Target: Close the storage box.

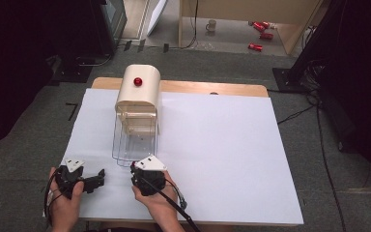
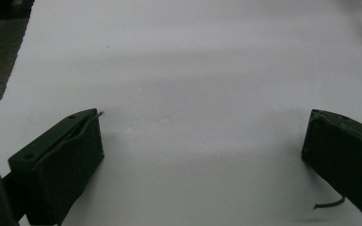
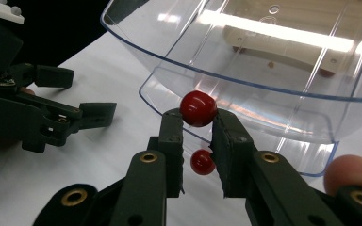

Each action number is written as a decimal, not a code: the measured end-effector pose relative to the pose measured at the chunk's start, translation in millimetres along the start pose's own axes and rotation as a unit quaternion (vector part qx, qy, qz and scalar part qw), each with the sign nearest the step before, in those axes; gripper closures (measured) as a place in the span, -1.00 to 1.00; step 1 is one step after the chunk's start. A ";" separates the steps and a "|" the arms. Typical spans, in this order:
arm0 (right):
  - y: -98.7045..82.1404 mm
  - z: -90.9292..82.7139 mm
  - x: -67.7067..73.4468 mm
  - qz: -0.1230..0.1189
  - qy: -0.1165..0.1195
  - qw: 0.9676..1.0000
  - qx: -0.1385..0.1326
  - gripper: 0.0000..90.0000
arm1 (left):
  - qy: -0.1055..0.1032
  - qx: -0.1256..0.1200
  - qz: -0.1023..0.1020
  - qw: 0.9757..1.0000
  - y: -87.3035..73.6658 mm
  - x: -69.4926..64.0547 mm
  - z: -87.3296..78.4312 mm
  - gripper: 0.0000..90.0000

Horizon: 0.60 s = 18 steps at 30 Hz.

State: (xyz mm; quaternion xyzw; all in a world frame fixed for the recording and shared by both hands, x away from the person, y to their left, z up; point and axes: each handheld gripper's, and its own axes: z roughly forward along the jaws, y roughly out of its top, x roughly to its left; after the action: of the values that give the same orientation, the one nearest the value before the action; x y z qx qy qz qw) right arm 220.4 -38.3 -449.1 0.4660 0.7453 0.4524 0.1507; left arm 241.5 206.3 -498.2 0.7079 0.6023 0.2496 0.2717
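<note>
A cream box with a red knob on top stands at the table's back left. Its clear curved lid reaches toward me. In the right gripper view, my right gripper is shut on a small red ball knob at the lip of the clear lid. A second red ball shows lower between the jaws; I cannot tell whether it is a reflection. My right gripper sits at the lid's near edge. My left gripper rests open on the white sheet, and its jaws stand wide apart around bare paper.
A white sheet covers the wooden table. In the right gripper view the left gripper lies close on the left. On the floor beyond the table are a mug and red cans. Dark stands flank both sides.
</note>
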 end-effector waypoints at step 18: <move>29.6 -8.9 -1.2 -0.012 -0.007 1.000 -0.014 0.70 | 0.000 0.001 0.000 1.000 0.1 0.1 -0.1 -1.00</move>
State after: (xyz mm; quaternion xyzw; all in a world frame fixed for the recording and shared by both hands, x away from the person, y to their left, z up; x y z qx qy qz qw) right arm 231.8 -39.5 -420.3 0.4579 0.7431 0.4581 0.1679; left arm 241.6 206.4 -498.0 0.7084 0.6023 0.2489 0.2711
